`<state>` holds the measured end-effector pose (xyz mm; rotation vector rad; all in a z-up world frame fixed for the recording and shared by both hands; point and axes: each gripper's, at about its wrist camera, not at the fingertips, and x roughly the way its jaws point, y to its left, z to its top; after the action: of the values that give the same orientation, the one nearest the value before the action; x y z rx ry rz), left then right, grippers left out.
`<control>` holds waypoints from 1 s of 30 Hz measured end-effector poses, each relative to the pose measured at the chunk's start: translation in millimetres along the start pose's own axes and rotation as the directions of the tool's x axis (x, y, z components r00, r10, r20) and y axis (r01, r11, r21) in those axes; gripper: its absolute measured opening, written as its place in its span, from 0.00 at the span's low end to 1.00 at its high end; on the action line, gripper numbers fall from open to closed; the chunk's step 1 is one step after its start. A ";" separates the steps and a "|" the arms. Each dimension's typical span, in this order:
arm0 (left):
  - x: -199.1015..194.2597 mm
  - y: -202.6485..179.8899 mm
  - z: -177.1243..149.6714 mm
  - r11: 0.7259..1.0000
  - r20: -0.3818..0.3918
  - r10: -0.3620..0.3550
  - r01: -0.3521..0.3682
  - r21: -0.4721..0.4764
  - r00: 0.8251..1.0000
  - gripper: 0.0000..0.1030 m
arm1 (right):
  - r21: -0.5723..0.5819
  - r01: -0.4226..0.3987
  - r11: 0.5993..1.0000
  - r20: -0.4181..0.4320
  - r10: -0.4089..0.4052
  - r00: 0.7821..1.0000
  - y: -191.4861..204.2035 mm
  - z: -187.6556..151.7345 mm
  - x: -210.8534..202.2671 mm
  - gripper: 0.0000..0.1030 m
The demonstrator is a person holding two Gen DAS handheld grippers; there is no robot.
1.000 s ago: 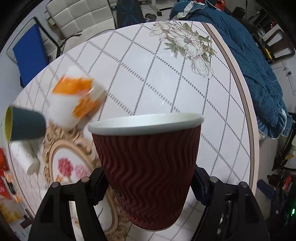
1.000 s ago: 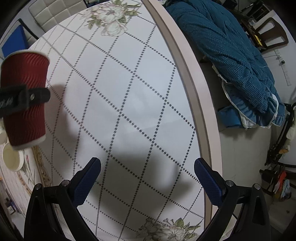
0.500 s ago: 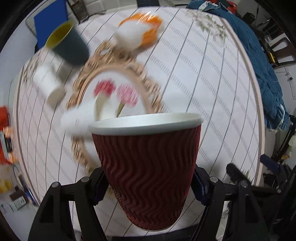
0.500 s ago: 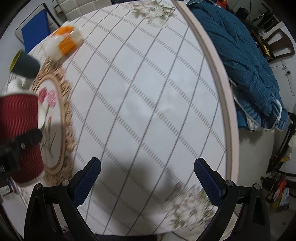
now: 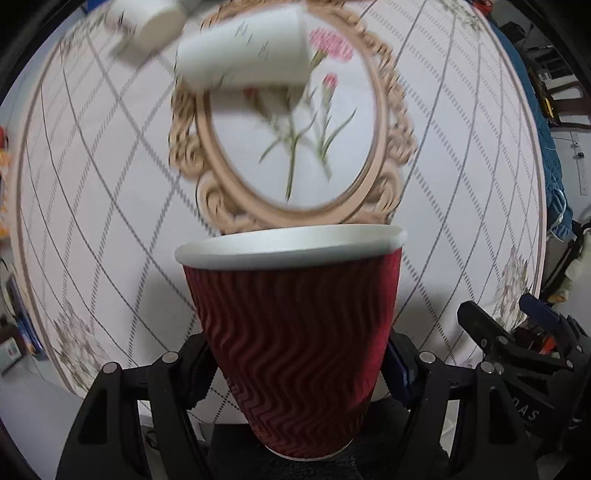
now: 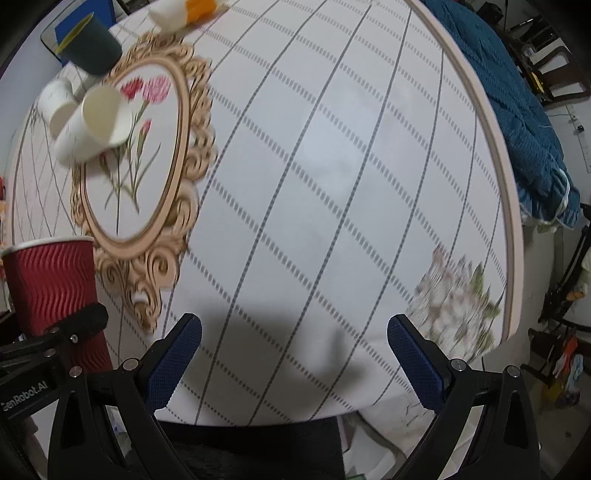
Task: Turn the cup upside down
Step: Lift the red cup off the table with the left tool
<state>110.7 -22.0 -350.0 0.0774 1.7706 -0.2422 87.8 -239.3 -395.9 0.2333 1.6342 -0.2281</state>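
My left gripper point(image 5: 295, 362) is shut on a dark red ripple-wall paper cup point(image 5: 295, 314) with a white rim. It holds the cup in the air over the near part of the round table point(image 5: 461, 155), with the cup's rim pointing away from the camera towards the tabletop. The same cup point(image 6: 55, 280) shows at the far left of the right wrist view, clamped by the left gripper. My right gripper point(image 6: 295, 354) is open and empty above the table's near edge, to the right of the cup.
A white paper cup point(image 5: 243, 55) lies on its side on the ornate oval print point(image 6: 136, 166). A second white cup point(image 6: 55, 103), a dark green cup point(image 6: 92, 46) and an orange-white object point(image 6: 192, 9) are at the far side. A blue quilt point(image 6: 524, 122) lies beyond the right edge.
Both grippers have swung and pulled back towards the table's near edge. The left gripper has tipped further down with the red cup, so the oval print and white cup now fill its view.
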 end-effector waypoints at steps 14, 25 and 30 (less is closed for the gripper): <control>34.5 16.0 -11.2 0.987 -0.023 -0.042 0.038 -0.158 0.999 0.71 | -0.077 0.028 0.997 -0.054 -0.032 0.998 23.7 -23.2 23.0 0.99; 67.5 -5.3 -18.9 0.989 -0.008 0.006 -0.007 -0.148 1.000 0.72 | -0.087 0.033 0.996 -0.053 -0.038 0.998 25.7 -16.6 32.6 0.99; 72.2 -5.0 -21.7 0.991 0.001 0.020 -0.019 -0.134 1.000 0.73 | -0.078 0.033 0.996 -0.050 -0.037 0.998 16.6 -14.5 31.0 0.99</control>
<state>73.5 -28.1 -415.5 -0.0018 1.7787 -0.1090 76.4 -218.8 -425.9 0.1534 1.6958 -0.1866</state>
